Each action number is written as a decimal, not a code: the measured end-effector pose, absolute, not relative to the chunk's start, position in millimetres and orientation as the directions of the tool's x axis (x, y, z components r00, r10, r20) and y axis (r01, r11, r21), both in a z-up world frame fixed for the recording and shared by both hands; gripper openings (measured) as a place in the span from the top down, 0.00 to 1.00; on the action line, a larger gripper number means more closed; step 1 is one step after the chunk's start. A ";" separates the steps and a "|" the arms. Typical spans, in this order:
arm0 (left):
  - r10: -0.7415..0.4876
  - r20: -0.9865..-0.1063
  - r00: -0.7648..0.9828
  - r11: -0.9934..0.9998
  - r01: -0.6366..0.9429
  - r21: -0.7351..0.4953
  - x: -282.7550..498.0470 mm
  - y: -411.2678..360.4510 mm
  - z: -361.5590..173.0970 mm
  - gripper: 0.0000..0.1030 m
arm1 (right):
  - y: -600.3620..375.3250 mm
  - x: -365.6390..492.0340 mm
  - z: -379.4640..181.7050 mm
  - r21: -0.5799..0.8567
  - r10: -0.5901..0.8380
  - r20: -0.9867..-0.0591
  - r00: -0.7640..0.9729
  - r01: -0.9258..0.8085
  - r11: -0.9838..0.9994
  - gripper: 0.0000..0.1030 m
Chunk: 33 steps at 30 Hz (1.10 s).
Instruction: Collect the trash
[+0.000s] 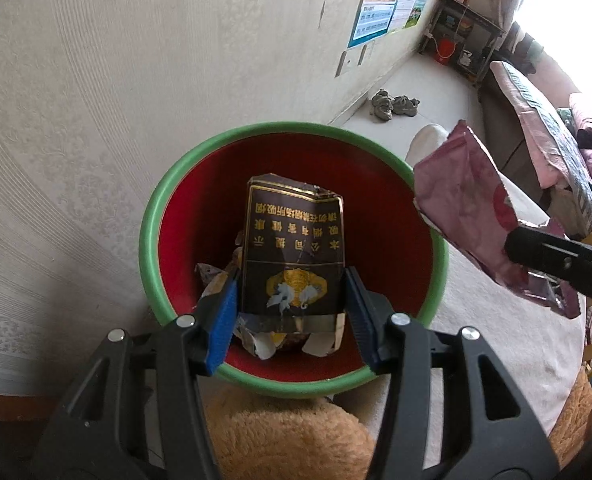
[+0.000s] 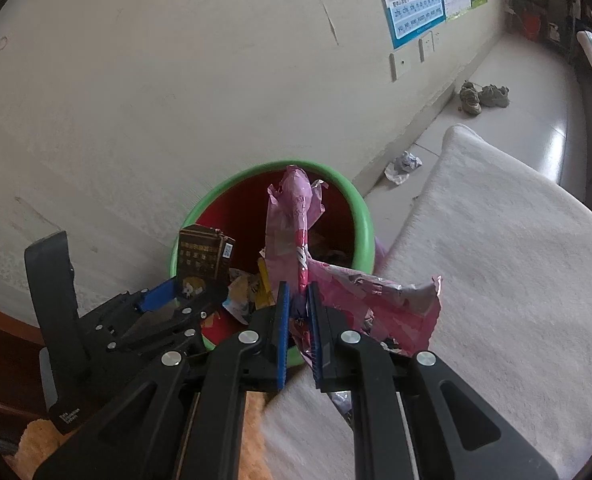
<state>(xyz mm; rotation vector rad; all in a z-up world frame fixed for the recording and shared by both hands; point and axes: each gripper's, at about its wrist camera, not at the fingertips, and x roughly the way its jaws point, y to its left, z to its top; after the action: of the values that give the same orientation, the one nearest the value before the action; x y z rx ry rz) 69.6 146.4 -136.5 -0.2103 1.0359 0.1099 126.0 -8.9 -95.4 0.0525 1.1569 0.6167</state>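
A red bin with a green rim (image 1: 152, 216) (image 2: 362, 216) stands against the wall and holds several scraps of paper trash. My left gripper (image 1: 292, 286) (image 2: 184, 288) is shut on a dark cigarette pack (image 1: 294, 248) (image 2: 202, 258) with gold lettering, held right over the bin's mouth. My right gripper (image 2: 298, 292) is shut on a crumpled pink wrapper (image 2: 292, 216) (image 1: 468, 208), which hangs at the bin's right edge. In the left wrist view only one black finger (image 1: 556, 260) of the right gripper shows.
A white blanket (image 2: 496, 260) covers a surface right of the bin. A crumpled paper (image 2: 404, 164) lies on the floor by the wall, with a pair of shoes (image 2: 482, 96) farther back. An orange fluffy fabric (image 1: 288, 436) lies below the bin. Shelves and a bed stand far right.
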 end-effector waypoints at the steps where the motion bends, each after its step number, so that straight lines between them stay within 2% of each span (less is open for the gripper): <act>1: -0.009 -0.863 0.506 0.974 -0.193 -0.123 69.5 146.0 -136.9 0.52 | -7.7 125.3 -94.7 0.343 0.479 -0.839 0.257 -0.433 0.834 0.90; 3: -0.008 -0.865 0.501 0.971 -0.203 -0.127 70.2 147.8 -139.1 0.50 | -5.9 123.5 -94.8 0.349 0.486 -0.836 0.255 -0.438 0.829 0.89; 5: -0.007 -0.868 0.497 0.970 -0.207 -0.127 71.1 148.6 -140.7 0.38 | -6.3 121.3 -93.3 0.358 0.496 -0.828 0.261 -0.435 0.826 0.85; 6: -0.004 -0.868 0.497 0.970 -0.209 -0.124 70.8 148.5 -140.6 0.33 | -8.0 121.1 -92.1 0.361 0.499 -0.824 0.266 -0.432 0.827 0.75; 7: -0.002 -0.864 0.503 0.971 -0.207 -0.122 70.1 147.8 -139.6 0.29 | -10.1 120.4 -90.9 0.359 0.499 -0.821 0.279 -0.427 0.830 0.70; 12: 0.014 -0.845 0.534 0.973 -0.201 -0.111 63.2 141.5 -131.7 0.23 | -28.2 112.8 -78.2 0.361 0.508 -0.799 0.322 -0.418 0.833 0.69; 15: -0.019 -0.802 0.597 0.971 -0.179 -0.156 52.2 127.6 -116.4 0.18 | -52.8 99.0 -60.4 0.326 0.490 -0.776 0.398 -0.411 0.851 0.53; 17: -0.031 -0.762 0.646 0.973 -0.155 -0.170 45.7 112.2 -102.3 0.12 | -75.1 87.0 -45.8 0.284 0.462 -0.755 0.465 -0.404 0.870 0.52; 19: -0.049 -0.714 0.699 0.976 -0.120 -0.184 40.7 93.8 -85.6 0.09 | -96.3 74.3 -32.2 0.245 0.432 -0.732 0.527 -0.388 0.889 0.48; 20: -0.058 -0.696 0.716 0.977 -0.104 -0.189 40.3 85.8 -78.6 0.07 | -106.7 68.7 -25.7 0.231 0.418 -0.718 0.556 -0.377 0.897 0.44; 22: -0.077 -0.653 0.754 0.979 -0.066 -0.192 37.4 70.2 -62.5 0.06 | -131.0 54.5 -9.2 0.196 0.379 -0.676 0.631 -0.342 0.919 0.29; 23: -0.087 -0.625 0.775 0.981 -0.042 -0.190 35.3 60.4 -53.0 0.06 | -141.1 48.5 -2.8 0.183 0.362 -0.655 0.663 -0.326 0.928 0.25; 25: -0.104 -0.571 0.814 0.984 0.001 -0.179 29.4 41.2 -35.2 0.06 | -162.4 35.1 10.6 0.157 0.325 -0.601 0.731 -0.291 0.944 0.06; 28: -0.106 -0.506 0.856 0.989 0.037 -0.144 22.2 19.5 -16.4 0.05 | -185.8 18.1 24.3 0.112 0.260 -0.518 0.815 -0.236 0.965 0.07; 33: -0.108 -0.479 0.871 0.992 0.059 -0.116 12.4 -5.4 -1.0 0.05 | -212.4 -4.3 38.3 0.095 0.191 -0.370 0.909 -0.167 0.981 0.07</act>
<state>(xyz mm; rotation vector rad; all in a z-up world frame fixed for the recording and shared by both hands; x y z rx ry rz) 12.4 -5.4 -1.0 -0.0984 0.5063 -0.0876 -4.3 -212.4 38.3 0.0621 0.3879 0.1846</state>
